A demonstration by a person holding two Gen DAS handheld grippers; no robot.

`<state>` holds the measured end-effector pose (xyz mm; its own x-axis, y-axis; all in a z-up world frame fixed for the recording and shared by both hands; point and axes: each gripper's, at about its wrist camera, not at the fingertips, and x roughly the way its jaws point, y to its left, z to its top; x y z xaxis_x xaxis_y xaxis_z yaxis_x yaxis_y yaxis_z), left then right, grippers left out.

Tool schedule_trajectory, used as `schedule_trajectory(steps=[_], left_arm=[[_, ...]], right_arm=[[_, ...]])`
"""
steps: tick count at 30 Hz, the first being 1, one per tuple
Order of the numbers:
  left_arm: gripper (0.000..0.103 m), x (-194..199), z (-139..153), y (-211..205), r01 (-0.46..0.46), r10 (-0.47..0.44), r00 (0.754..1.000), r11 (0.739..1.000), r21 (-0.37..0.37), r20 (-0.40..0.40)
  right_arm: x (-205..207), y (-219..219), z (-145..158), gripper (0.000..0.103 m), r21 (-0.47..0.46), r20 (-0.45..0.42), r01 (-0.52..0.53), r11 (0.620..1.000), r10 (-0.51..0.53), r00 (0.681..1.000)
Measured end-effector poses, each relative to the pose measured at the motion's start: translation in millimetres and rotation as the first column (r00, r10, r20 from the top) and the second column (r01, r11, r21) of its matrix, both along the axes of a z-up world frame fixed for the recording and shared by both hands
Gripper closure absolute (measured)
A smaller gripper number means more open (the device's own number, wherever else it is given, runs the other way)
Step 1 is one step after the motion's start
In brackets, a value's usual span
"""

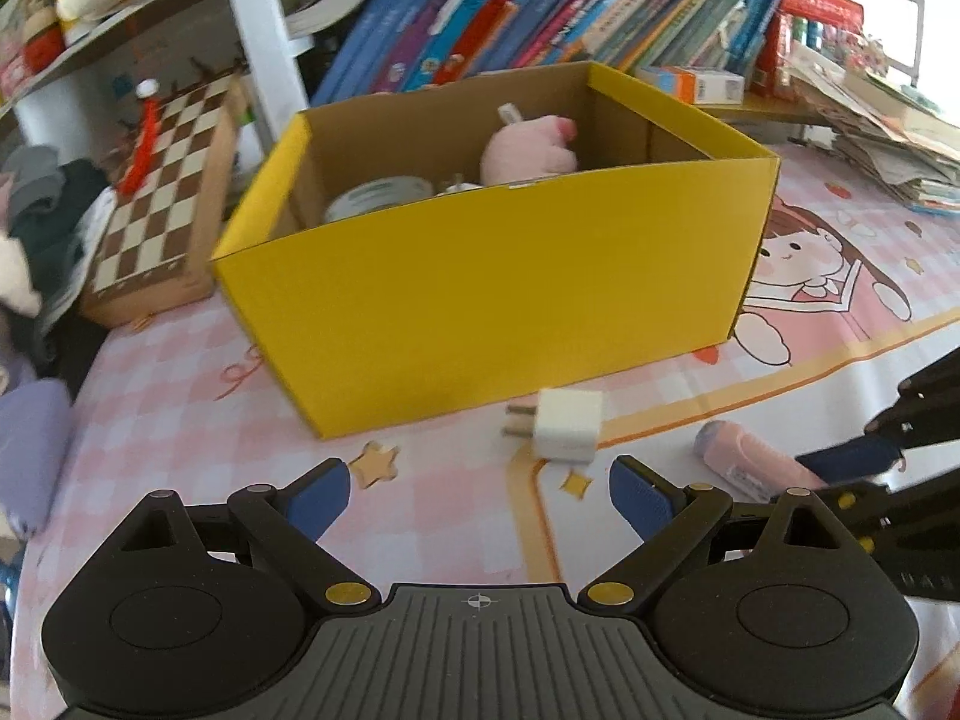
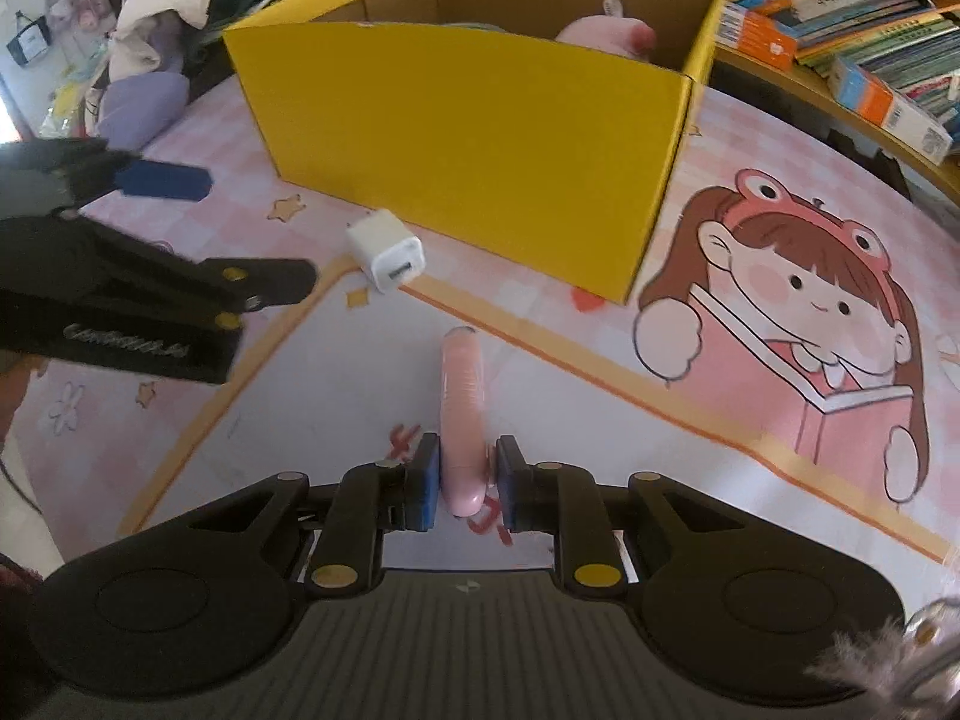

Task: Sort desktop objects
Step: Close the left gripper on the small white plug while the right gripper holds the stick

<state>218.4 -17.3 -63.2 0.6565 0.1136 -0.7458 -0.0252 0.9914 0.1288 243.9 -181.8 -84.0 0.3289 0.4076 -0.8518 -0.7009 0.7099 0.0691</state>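
Observation:
A yellow cardboard box [image 1: 498, 294] stands on the pink cartoon desk mat and holds a pink plush toy [image 1: 528, 147] and a white round item [image 1: 378, 195]; the box also shows in the right wrist view [image 2: 468, 138]. A white charger plug [image 1: 567, 433] lies in front of the box, also in the right wrist view [image 2: 387, 257]. My left gripper [image 1: 480, 501] is open, just short of the plug. My right gripper [image 2: 463, 483] is shut on a pink tube [image 2: 461, 408], which rests on the mat; it also shows in the left wrist view [image 1: 750, 462].
A chessboard box [image 1: 162, 198] leans left of the yellow box. Rows of books [image 1: 540, 18] and a paper stack [image 1: 882, 126] fill the shelf behind. Clothes and plush items [image 2: 156, 30] pile at the desk's left edge.

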Motion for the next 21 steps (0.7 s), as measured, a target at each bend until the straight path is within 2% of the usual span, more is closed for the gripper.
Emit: schedule_trajectory(steps=[11,16,18,21], left_arm=[[0.01,24,-17,-19,0.062,-0.061,0.998,0.997,0.037,-0.013],[0.027,30,-21,-22,0.079,-0.079,0.997,0.996,0.031,-0.018],[0.041,33,-23,-20,0.074,-0.073,0.997,0.997,0.019,-0.026],[0.048,37,-24,-15,0.057,-0.058,0.998,0.998,-0.018,-0.031]], right_arm=[[1,4,-2,0.084,-0.014,0.025,-0.028,1.0,0.028,0.999],[1,7,-3,0.083,-0.014,0.028,-0.033,0.999,0.034,0.999],[1,8,-3,0.083,-0.014,0.029,-0.035,0.999,0.035,0.999],[1,9,-3,0.083,-0.016,0.03,-0.036,0.999,0.037,0.999]])
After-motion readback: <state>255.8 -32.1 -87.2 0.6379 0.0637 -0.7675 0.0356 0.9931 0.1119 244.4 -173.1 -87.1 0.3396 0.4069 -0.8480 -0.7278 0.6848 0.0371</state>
